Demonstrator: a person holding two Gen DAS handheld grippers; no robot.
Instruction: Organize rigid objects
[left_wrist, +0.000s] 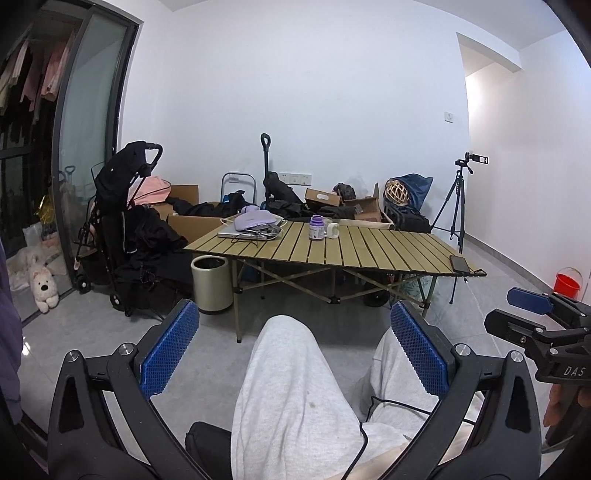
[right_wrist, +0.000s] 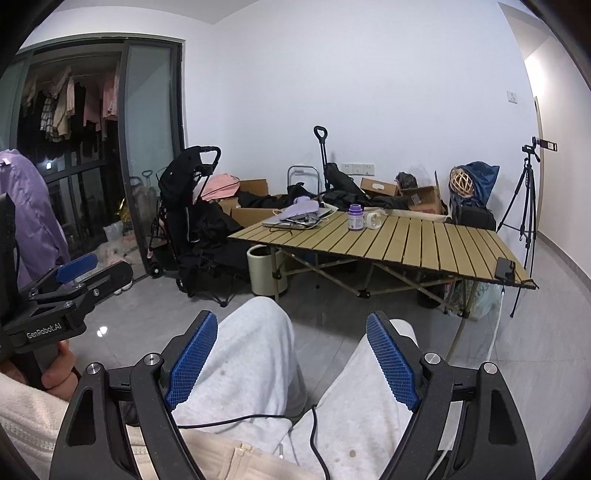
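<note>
A slatted folding table (left_wrist: 369, 251) (right_wrist: 424, 243) stands a couple of metres ahead. On it are a purple-capped bottle (left_wrist: 317, 228) (right_wrist: 355, 218), a white mug (left_wrist: 333, 230) (right_wrist: 373, 220), a laptop (left_wrist: 236, 232) (right_wrist: 284, 221) with a lilac pouch (left_wrist: 255, 220) (right_wrist: 301, 208) and cables on top, and a black phone (left_wrist: 459, 263) (right_wrist: 505, 268) at the near right corner. My left gripper (left_wrist: 293, 314) is open and empty above my knees. My right gripper (right_wrist: 291, 325) is open and empty too; it also shows in the left wrist view (left_wrist: 517, 310), and the left gripper shows in the right wrist view (right_wrist: 99, 266).
A black stroller (left_wrist: 122, 221) (right_wrist: 192, 214), a cream bin (left_wrist: 212, 284) (right_wrist: 264, 269), cardboard boxes and dark bags crowd the far wall. A tripod with a camera (left_wrist: 458, 206) (right_wrist: 526, 206) stands right of the table. A red bucket (left_wrist: 566, 284) is at far right. My grey-trousered legs (left_wrist: 295, 387) fill the foreground.
</note>
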